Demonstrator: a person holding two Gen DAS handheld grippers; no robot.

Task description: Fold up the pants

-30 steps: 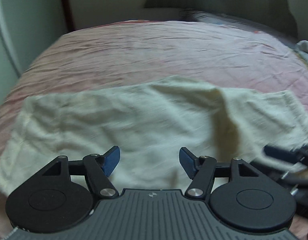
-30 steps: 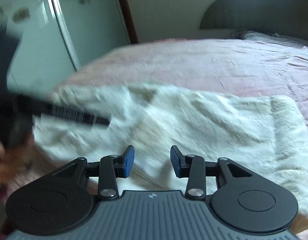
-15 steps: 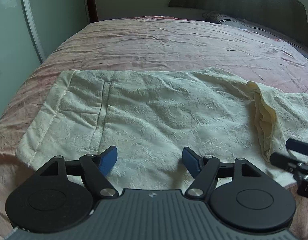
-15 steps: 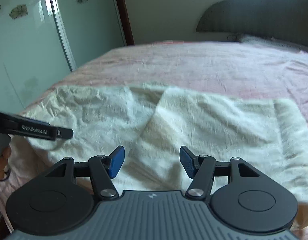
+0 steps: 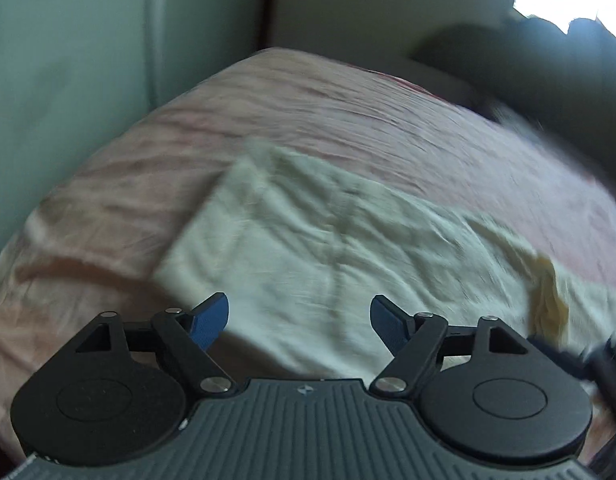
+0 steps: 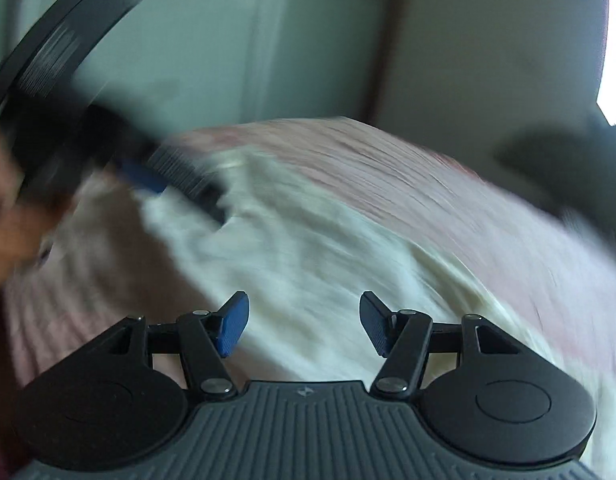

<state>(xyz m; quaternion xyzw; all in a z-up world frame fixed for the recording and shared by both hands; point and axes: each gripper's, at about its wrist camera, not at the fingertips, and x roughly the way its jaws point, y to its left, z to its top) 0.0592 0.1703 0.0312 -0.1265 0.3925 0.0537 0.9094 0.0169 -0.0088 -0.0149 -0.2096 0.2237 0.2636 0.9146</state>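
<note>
The cream pants (image 5: 327,248) lie spread across the pink bed cover (image 5: 347,120), with a yellowish folded edge at their right end. The picture is blurred by motion. My left gripper (image 5: 299,312) hovers over the near edge of the pants; its jaws are opening and nothing is between them. In the right wrist view my right gripper (image 6: 304,312) is open over the pants (image 6: 327,260), with nothing between its blue pads. The left gripper (image 6: 180,176) and a hand (image 6: 12,220) appear as a blur at the pants' far left end.
A pale green wardrobe door (image 5: 68,80) stands left of the bed. A dark headboard (image 5: 527,68) rises at the back right under a bright window. The right gripper's dark body (image 5: 611,356) shows at the right edge of the left wrist view.
Both views have rolled and swung, so the bed now looks tilted and blurred. Both grippers' jaws stand wider apart than a second ago. The left gripper now sits over the pants' left end.
</note>
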